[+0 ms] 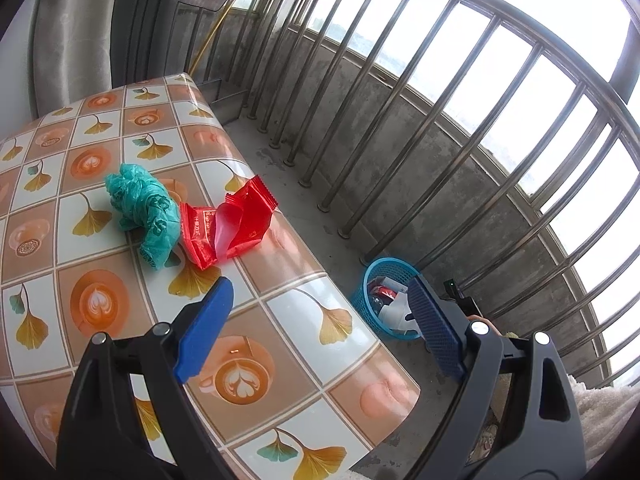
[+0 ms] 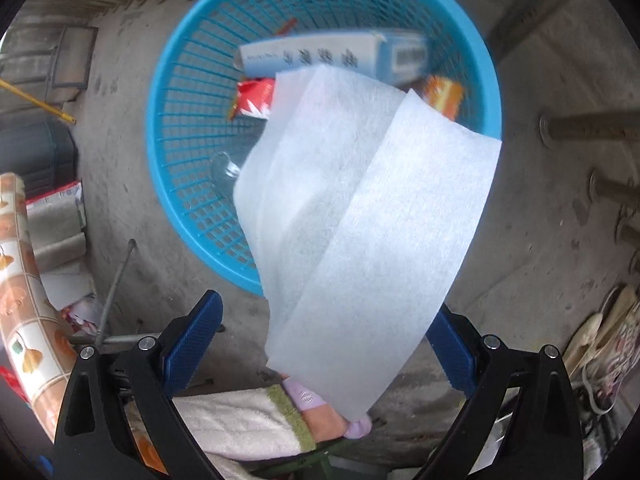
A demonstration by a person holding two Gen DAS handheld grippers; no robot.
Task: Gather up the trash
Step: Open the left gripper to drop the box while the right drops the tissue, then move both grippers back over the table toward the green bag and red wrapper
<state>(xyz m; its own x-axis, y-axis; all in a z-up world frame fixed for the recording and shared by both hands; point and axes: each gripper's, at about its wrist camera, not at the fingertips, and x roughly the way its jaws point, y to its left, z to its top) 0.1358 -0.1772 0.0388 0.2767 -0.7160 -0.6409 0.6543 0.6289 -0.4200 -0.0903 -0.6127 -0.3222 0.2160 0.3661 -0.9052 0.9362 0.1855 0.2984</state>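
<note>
I am letting my right gripper point(image 2: 324, 348) gape wide above the blue basket point(image 2: 168, 128) at twelve o'clock, so the white tissue point(image 2: 360, 220) is falling in. My left gripper point(image 1: 316, 328) is hanging spread and empty, saved for the red wrapper point(image 1: 232, 224) at eleven o'clock.

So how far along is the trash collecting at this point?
Partly done. The blue basket on the floor already holds a carton and some wrappers. In hand: a white tissue sheet hangs over the basket in front of the open right tool, apparently just let go. Left: the teal plastic bag and red wrapper lie on the table, beyond the open left tool.
</note>
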